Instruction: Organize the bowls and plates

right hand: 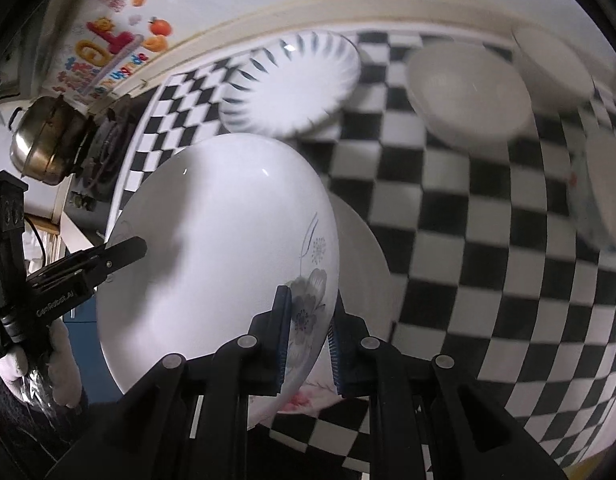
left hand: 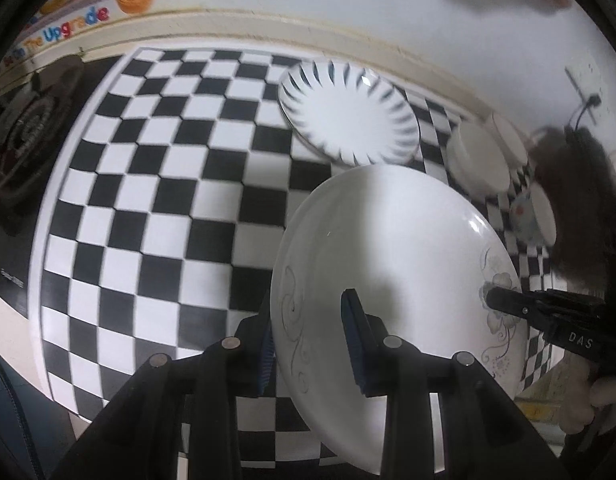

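Note:
A large white plate with grey flower print [left hand: 392, 260] [right hand: 220, 240] is held above the checkered cloth by both grippers. My left gripper [left hand: 308, 344] is shut on its near rim; it shows at the left of the right wrist view [right hand: 128, 250]. My right gripper [right hand: 308, 340] is shut on the opposite, flowered rim; it shows at the right of the left wrist view [left hand: 496, 298]. Another white plate [right hand: 364, 256] lies under the held one. A plate with blue radial strokes [left hand: 348, 112] [right hand: 292, 84] lies farther back. White bowls [left hand: 478, 156] [right hand: 468, 92] stand to the right.
The black-and-white checkered cloth [left hand: 168, 168] covers the counter. A gas stove [left hand: 24, 140] sits at the left with a steel pot [right hand: 48, 140] on it. A small flowered bowl [left hand: 532, 212] lies on its side at the right. The wall runs along the back.

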Tool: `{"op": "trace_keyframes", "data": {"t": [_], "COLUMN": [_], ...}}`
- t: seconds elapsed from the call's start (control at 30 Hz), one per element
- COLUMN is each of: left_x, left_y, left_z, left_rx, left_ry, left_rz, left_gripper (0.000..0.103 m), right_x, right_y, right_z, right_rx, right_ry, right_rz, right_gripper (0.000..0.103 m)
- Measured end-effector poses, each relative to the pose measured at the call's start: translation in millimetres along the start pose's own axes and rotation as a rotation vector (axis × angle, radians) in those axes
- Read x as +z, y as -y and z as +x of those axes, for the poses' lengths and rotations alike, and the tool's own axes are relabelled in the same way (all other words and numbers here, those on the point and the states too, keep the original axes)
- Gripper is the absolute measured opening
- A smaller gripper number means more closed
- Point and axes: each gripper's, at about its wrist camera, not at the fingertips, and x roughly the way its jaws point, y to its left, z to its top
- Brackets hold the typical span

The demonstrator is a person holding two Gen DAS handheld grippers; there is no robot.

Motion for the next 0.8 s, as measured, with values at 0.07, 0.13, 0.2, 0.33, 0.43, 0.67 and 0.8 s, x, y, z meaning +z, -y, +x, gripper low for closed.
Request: {"op": "trace_keyframes", "data": {"t": [0.07, 0.13, 0.2, 0.33, 0.43, 0.67, 0.8], "left_x": [-5, -8, -11, -15, -16, -19, -20], "left_y": [6, 9, 12, 18, 23, 28, 30], "left_z": [11, 20, 29, 42, 48, 56, 57], "left_rx": [0.009, 0.014, 0.021, 0.033, 0.035, 0.063, 0.073], "left_ry": [-0.023, -0.042, -0.063, -0.091, -0.131, -0.191, -0.214], "left_rz": [0.024, 0.035, 0.043, 0.062, 0.066, 0.072, 0.068], "left_gripper": [0.028, 0.028, 0.028, 0.028, 0.029, 0.029, 0.029], "right_x": [-8, -12, -16, -19, -19, -20, -23], "right_y": [9, 14, 18, 26, 31, 32, 37], "right_z": [7, 11, 15, 23, 25, 28, 28], "right_rx": [-0.008, -0.018, -0.031, -0.052, -0.074, -0.114, -0.094], "right_ry": [-0.007, -0.013, -0.019, -0.025, -0.016, -0.019, -0.021], "right_rz": [0.016, 0.020, 0.017, 0.025, 0.032, 0.013, 0.032], "right_gripper": [0.019, 0.019, 0.019, 0.019, 0.019, 0.019, 0.019]}}
